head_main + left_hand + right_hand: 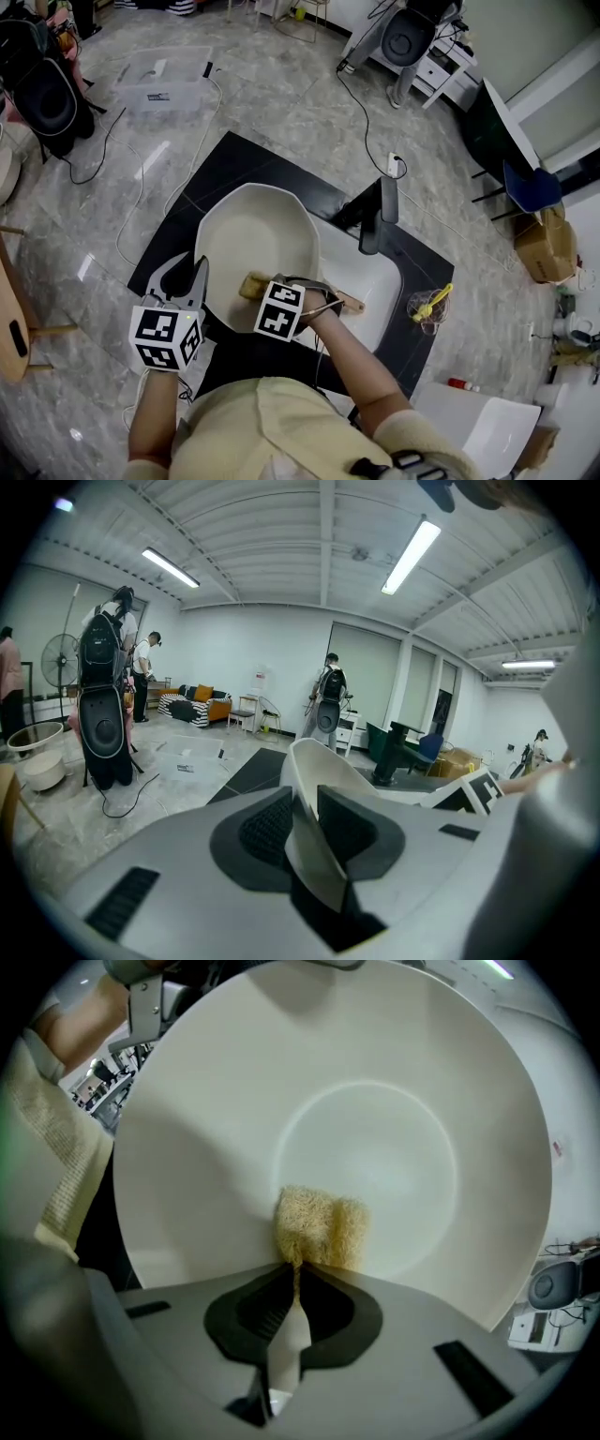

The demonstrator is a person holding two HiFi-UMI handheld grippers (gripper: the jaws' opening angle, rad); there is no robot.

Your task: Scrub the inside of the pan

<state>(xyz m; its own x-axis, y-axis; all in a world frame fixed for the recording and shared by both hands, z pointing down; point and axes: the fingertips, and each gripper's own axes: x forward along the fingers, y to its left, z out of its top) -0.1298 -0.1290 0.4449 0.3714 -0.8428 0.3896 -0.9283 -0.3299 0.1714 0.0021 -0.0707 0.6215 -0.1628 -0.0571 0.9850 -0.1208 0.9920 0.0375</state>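
Head view overhead; right gripper view close inside pan (375, 1101) — left along rim (305, 761).

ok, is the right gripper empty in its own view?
No, the right gripper is shut on a yellow sponge that sits against the inside of the white pan.
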